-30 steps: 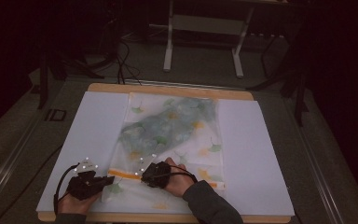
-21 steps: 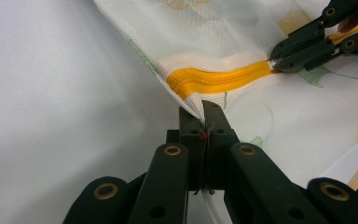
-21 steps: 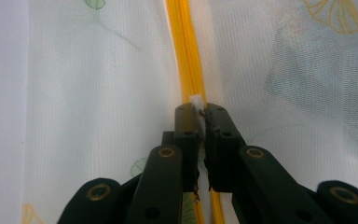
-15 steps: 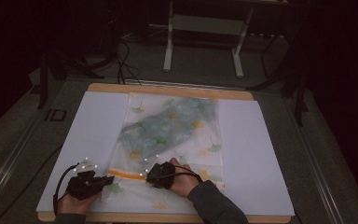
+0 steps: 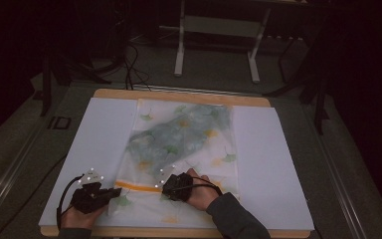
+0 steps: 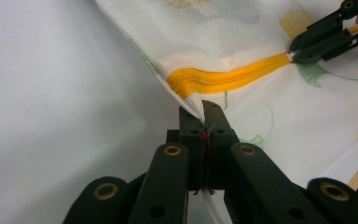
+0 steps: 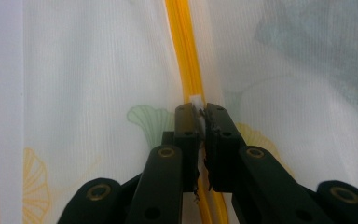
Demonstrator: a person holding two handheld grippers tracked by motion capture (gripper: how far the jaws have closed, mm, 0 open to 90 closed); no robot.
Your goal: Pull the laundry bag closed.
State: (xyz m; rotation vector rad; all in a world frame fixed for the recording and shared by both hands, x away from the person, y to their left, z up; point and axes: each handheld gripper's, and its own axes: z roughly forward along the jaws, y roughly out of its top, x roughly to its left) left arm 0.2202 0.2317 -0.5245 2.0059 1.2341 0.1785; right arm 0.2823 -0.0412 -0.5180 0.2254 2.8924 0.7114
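The worktop [image 5: 278,164] carried a white sheet, and on it lay a white mesh bag [image 5: 184,144] printed with green and yellow leaves, a grey-green cloth showing through its far half. An orange zipper [image 6: 223,79] ran across the bag near the person's edge. The left gripper [image 6: 206,109] sat at the bag's near left corner, its fingers clamped on the fabric edge just beside the zipper's end. The right gripper [image 7: 198,112] lay farther along the zipper, its fingers closed on the small white zipper pull [image 7: 196,100].
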